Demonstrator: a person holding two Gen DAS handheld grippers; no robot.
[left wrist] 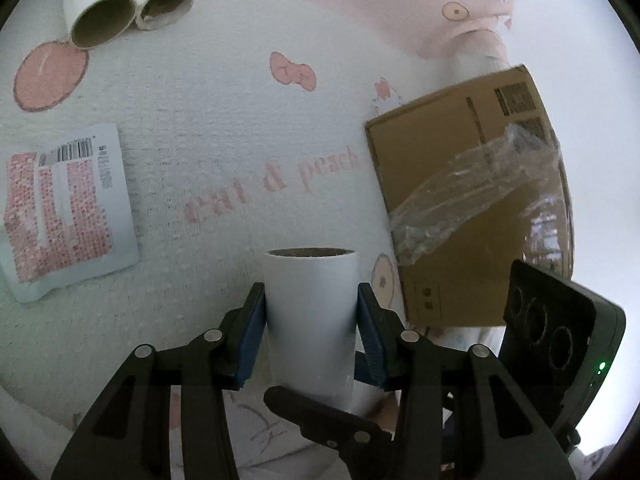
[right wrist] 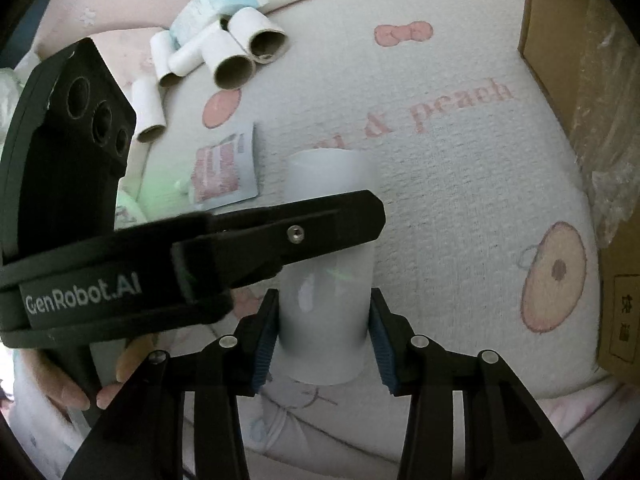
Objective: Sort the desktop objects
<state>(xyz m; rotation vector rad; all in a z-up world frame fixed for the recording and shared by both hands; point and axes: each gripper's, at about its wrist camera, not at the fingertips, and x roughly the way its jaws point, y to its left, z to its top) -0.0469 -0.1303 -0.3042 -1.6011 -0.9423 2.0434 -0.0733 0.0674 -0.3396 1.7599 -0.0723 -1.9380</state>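
Observation:
A white cardboard tube (left wrist: 312, 312) is held above a white and pink blanket (left wrist: 224, 152). My left gripper (left wrist: 311, 320) is shut on the tube, its blue pads (left wrist: 252, 332) pressed against both sides. My right gripper (right wrist: 324, 336) grips the same tube (right wrist: 328, 280) lower down, blue pads (right wrist: 264, 344) touching its sides. The left gripper's finger crosses in front of the tube in the right wrist view. Several other white tubes (right wrist: 224, 52) lie in a pile at the far left of the blanket; two tubes (left wrist: 120, 4) show in the left wrist view.
A brown cardboard box (left wrist: 472, 208) with crumpled clear tape stands on the right, also in the right wrist view (right wrist: 580, 100). A torn pink-printed packet (left wrist: 68, 208) lies flat on the left. A pale blue box (right wrist: 216, 4) rests by the tube pile.

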